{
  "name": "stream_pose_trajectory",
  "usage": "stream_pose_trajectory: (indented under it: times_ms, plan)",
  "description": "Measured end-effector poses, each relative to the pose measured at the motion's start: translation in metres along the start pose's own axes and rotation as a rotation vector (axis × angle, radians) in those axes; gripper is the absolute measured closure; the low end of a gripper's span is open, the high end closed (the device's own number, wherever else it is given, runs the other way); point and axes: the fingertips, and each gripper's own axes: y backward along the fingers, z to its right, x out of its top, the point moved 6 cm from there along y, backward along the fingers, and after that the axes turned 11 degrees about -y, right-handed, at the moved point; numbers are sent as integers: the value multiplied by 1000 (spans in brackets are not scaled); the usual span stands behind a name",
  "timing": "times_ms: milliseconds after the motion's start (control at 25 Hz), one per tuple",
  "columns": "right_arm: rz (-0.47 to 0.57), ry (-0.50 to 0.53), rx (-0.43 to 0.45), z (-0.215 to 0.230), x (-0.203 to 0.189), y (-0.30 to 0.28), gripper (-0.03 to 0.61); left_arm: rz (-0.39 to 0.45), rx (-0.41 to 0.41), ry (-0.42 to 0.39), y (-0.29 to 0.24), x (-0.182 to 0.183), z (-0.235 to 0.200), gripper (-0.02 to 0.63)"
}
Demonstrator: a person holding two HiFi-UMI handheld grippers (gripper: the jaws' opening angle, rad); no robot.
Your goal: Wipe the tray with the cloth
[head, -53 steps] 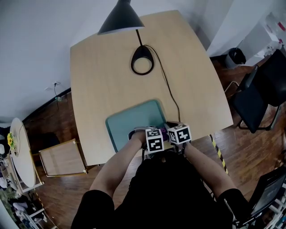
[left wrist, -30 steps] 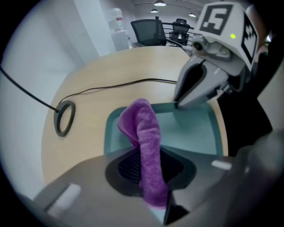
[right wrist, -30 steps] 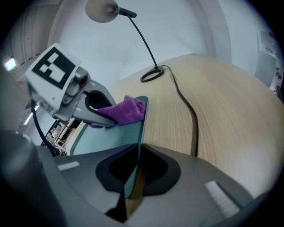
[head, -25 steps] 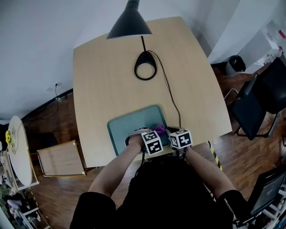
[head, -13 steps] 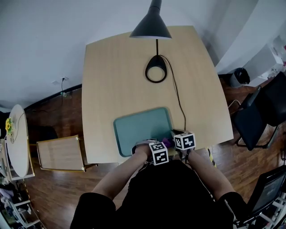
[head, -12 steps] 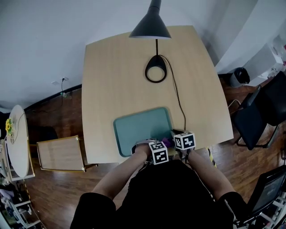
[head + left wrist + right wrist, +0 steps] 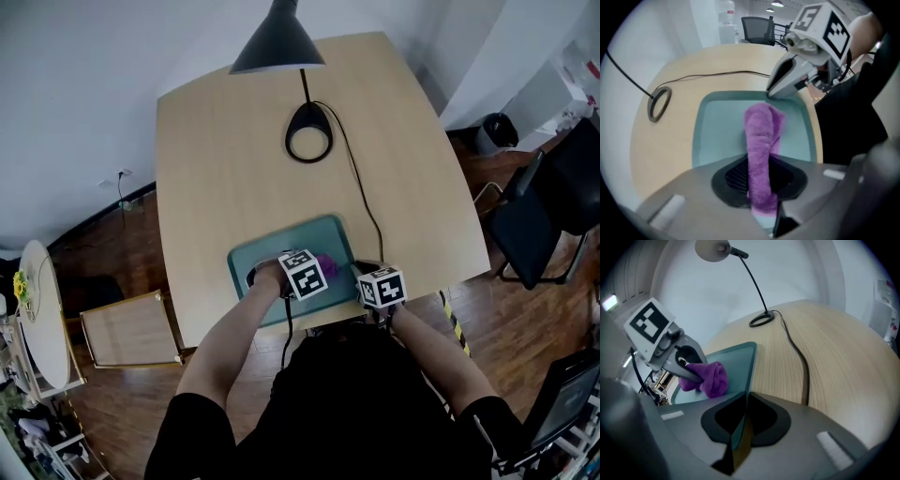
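Note:
A teal tray (image 7: 277,242) lies on the wooden table close to its front edge. My left gripper (image 7: 314,270) points straight down over the tray and is shut on a purple cloth (image 7: 325,264). In the left gripper view the cloth (image 7: 761,136) runs out from between my jaws onto the tray floor (image 7: 717,131). My right gripper (image 7: 364,274) is at the tray's right side, shut on the tray's rim (image 7: 751,366), which runs into the jaws. The right gripper view shows the left gripper (image 7: 691,373) pressing the bunched cloth (image 7: 711,377) down.
A desk lamp with a black shade (image 7: 277,42) has its ring base (image 7: 307,141) at mid-table. Its cable (image 7: 361,192) runs past the tray's right side to the front edge. A dark chair (image 7: 539,211) stands at the right, a wooden crate (image 7: 127,328) on the floor at left.
My left gripper has slid the cloth from the tray's near right corner away from me, toward the tray's middle. The right gripper has kept its hold on the rim.

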Motion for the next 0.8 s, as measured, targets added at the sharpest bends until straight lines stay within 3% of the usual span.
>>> stream_pose_trajectory:
  times_ms: [200,400,600,800]
  plan:
    - [4,-7,11,0,-2,1,552,-30,31,80,3,-23,-42,515]
    - [6,-8,14,2,-3,2,552,-78,133,122,10,-38,-77,515]
    - [-1,-7,16,3,-5,2,552,-71,156,154,10,-41,-81,515]
    - [-2,-7,11,3,-5,1,552,-66,151,113,10,-36,-66,515]
